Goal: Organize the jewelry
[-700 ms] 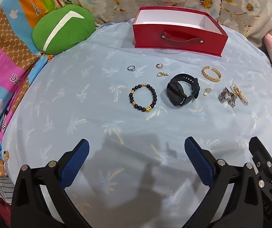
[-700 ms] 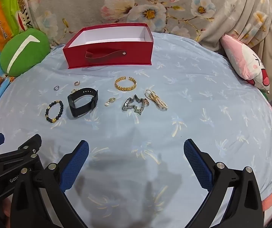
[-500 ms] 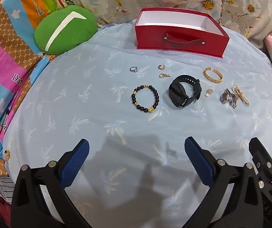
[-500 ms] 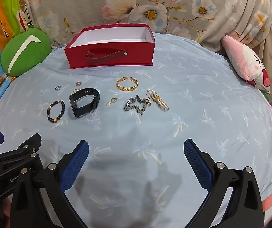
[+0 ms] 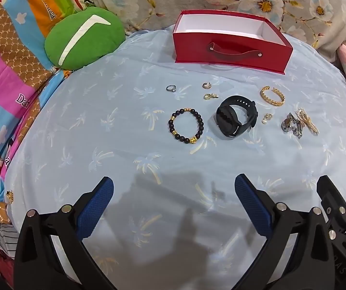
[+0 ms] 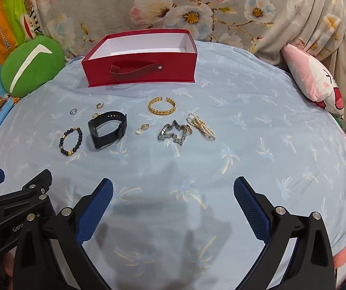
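Looks like a bedroom at home. Everything sits on a bed with a light blue palm-tree sheet (image 6: 257,125), there's a flowery blanket (image 6: 197,7) bunched up behind, a green cushion (image 5: 83,38), a pink plush pillow (image 6: 315,82) and a bright cartoon monkey quilt (image 5: 8,55) off to the side.

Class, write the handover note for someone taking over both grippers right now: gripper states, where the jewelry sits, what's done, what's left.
Left gripper: open, empty, above the sheet.
Right gripper: open, empty.
Red box: at the back of the bed; what shows of its inside is bare.
On the sheet: bead bracelet, black watch, gold bangle, silver watch band, pearl bracelet, small rings.
Done: nothing boxed.
Left: every piece.
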